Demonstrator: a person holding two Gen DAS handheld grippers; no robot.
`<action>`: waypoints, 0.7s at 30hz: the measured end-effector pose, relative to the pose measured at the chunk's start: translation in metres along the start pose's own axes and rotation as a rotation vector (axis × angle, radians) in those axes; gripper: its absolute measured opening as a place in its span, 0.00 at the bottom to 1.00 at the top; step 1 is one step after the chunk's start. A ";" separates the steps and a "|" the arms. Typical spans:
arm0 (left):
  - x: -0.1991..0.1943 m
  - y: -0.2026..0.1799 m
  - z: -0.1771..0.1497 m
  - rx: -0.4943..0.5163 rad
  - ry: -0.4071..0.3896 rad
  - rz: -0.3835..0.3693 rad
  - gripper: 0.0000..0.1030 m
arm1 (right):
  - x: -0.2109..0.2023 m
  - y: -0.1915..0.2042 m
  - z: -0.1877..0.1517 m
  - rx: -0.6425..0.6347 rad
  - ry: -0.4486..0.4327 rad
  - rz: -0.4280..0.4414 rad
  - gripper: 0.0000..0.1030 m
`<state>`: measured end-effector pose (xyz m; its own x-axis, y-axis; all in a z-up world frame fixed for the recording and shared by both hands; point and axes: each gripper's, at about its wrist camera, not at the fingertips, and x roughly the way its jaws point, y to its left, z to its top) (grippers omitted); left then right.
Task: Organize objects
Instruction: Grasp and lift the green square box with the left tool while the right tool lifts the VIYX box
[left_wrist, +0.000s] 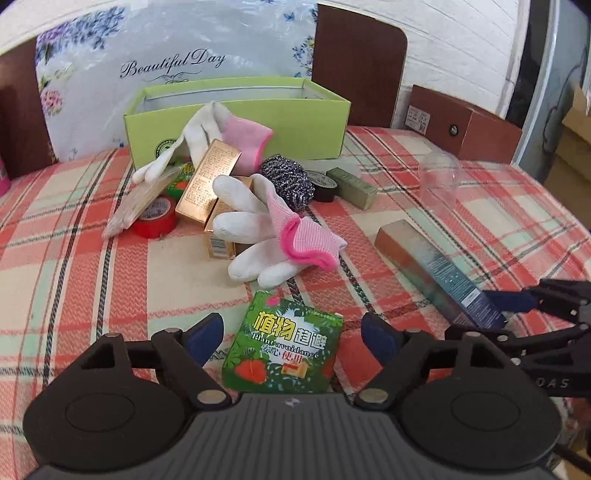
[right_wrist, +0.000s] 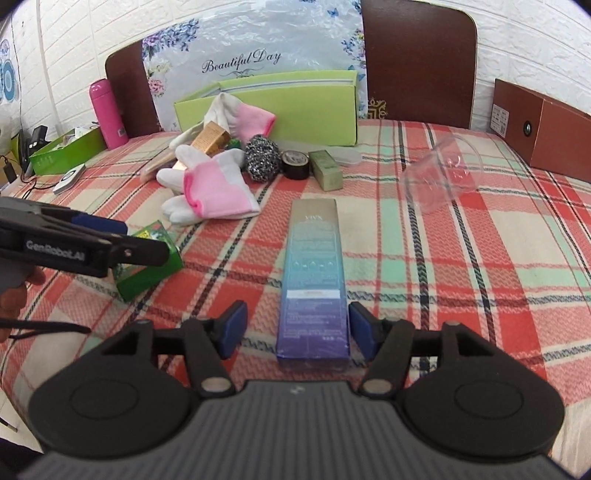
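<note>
Already you have both tools lined up: your left gripper (left_wrist: 291, 332) is spread either side of the green packet (left_wrist: 286, 345), your right gripper (right_wrist: 295, 326) spread around the near end of the long blue box (right_wrist: 314, 284), neither pinching. Presumably both go to the green open box (left_wrist: 236, 122) at the table's (left_wrist: 74, 280) far edge, where the clutter sits.

Woven plaid tablecloth (right_wrist: 424, 258), glossy printed-card tall box (right_wrist: 314, 280), knit cloth gloves (left_wrist: 266, 229), shiny metal scourer (left_wrist: 286, 181), clear, probably plastic cup (right_wrist: 443, 173) at two o'clock
</note>
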<state>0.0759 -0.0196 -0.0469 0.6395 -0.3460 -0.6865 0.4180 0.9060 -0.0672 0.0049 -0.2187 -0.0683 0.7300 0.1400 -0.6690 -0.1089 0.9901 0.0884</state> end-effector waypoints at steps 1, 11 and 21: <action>0.003 -0.002 -0.001 0.015 0.023 0.006 0.82 | 0.000 0.001 0.000 0.001 -0.003 -0.001 0.60; 0.004 0.003 -0.010 -0.034 0.053 -0.023 0.79 | 0.016 0.001 0.013 -0.006 0.005 -0.007 0.61; 0.006 0.003 -0.008 -0.047 0.047 -0.030 0.70 | 0.027 0.000 0.020 -0.015 0.038 -0.037 0.56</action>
<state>0.0754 -0.0168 -0.0571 0.5958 -0.3627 -0.7165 0.4056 0.9060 -0.1214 0.0382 -0.2150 -0.0721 0.7075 0.1021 -0.6993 -0.0921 0.9944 0.0520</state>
